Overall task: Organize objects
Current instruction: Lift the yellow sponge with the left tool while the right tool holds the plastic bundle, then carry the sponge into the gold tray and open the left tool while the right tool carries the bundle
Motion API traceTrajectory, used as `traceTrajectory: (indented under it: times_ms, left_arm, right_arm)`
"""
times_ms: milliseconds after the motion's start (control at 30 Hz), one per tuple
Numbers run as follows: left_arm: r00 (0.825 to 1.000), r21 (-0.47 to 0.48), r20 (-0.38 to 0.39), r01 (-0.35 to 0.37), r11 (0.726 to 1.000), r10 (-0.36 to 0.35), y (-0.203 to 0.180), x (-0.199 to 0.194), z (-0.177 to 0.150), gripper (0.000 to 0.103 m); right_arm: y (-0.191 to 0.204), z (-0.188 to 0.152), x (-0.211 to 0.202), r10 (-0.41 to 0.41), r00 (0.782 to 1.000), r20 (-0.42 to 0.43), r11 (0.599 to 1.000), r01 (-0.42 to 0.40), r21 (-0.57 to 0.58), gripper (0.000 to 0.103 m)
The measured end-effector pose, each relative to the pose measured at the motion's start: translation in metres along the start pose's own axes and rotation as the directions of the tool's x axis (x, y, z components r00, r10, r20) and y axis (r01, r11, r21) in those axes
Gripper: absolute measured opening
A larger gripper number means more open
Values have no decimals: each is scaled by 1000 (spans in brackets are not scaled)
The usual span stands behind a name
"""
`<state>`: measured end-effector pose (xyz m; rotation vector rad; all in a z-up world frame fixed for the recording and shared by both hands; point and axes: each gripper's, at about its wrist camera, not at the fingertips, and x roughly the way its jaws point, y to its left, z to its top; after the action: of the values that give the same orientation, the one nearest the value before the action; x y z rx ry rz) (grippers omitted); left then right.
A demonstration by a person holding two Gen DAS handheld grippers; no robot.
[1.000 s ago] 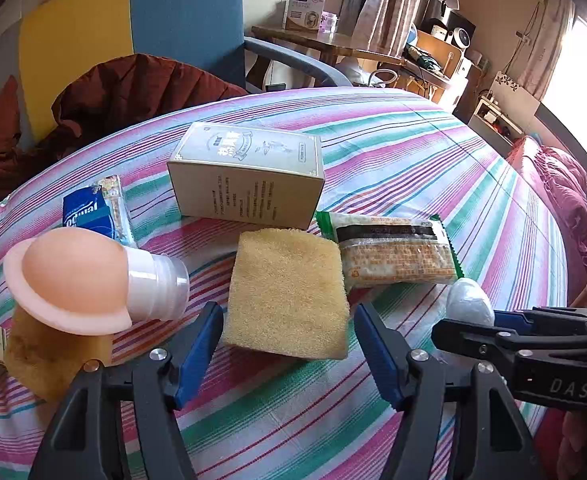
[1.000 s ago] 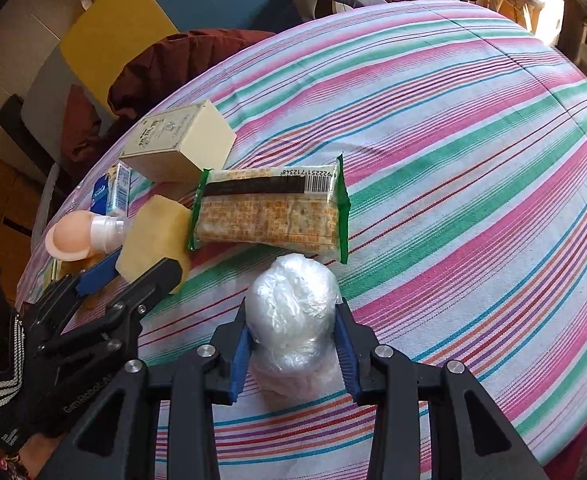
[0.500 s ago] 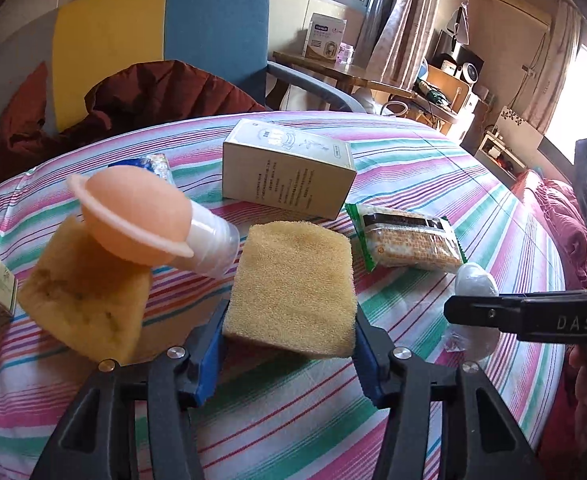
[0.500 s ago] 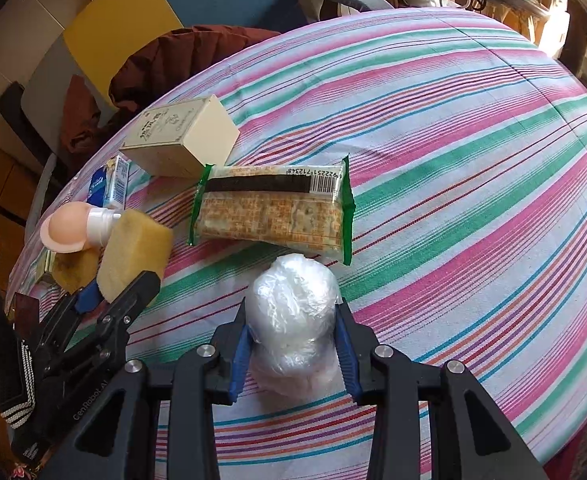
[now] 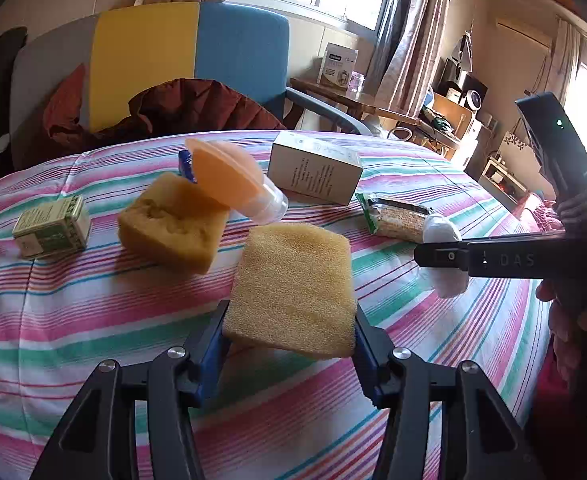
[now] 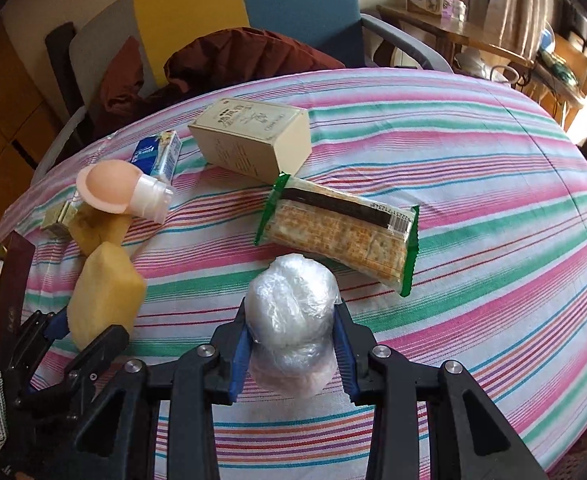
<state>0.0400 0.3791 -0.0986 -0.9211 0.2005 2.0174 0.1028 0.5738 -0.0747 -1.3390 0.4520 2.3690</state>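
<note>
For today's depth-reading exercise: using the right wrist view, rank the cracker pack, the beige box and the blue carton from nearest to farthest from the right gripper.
1. Cracker pack: just beyond the right gripper, slightly right.
2. Beige box: farther back, behind the pack's left end.
3. Blue carton: far left, about as deep as the box but well off to the side, so farthest.

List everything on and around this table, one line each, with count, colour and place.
flat sponge: 1, yellow, clamped in the left gripper, lifted
thick sponge: 1, brownish yellow, table left
capped bottle: 1, peach cap, resting on the thick sponge
beige box: 1, table middle
cracker pack: 1, green-edged
plastic-wrapped ball: 1, clear, in the right gripper
small green box: 1, far left
blue carton: 1
tablecloth: 1, striped
chair: 1, yellow and blue, behind
left gripper: black, blue fingers
right gripper: same
</note>
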Motion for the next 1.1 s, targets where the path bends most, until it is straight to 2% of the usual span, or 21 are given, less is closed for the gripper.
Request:
traceTrajectory:
  times_ms: [133, 333, 467, 733, 900, 1100]
  left_arm:
    - [1000, -17, -2, -3, 1000, 3, 7, -10, -13, 56]
    - [1000, -38, -11, -6, 999, 5, 14, -21, -22, 55]
    - [1000, -93, 3, 18, 996, -18, 19, -39, -33, 55]
    - [999, -102, 6, 43, 994, -43, 27, -70, -48, 55]
    - [999, -147, 10, 41, 988, -40, 42, -86, -53, 55]
    - [998, -178, 58, 26, 984, -16, 61, -120, -53, 55]
  right_arm:
    - [8, -1, -5, -49, 998, 35, 996, 51, -70, 38]
    - [14, -1, -10, -46, 996, 70, 993, 53, -105, 38]
    - [19, -3, -7, -48, 997, 62, 990, 56, -127, 38]
    - [19, -5, -2, -55, 998, 39, 990, 60, -130, 38]
    - [19, -6, 0, -56, 998, 27, 990, 59, -131, 38]
    - [21, -6, 0, -51, 998, 27, 989, 55, -140, 38]
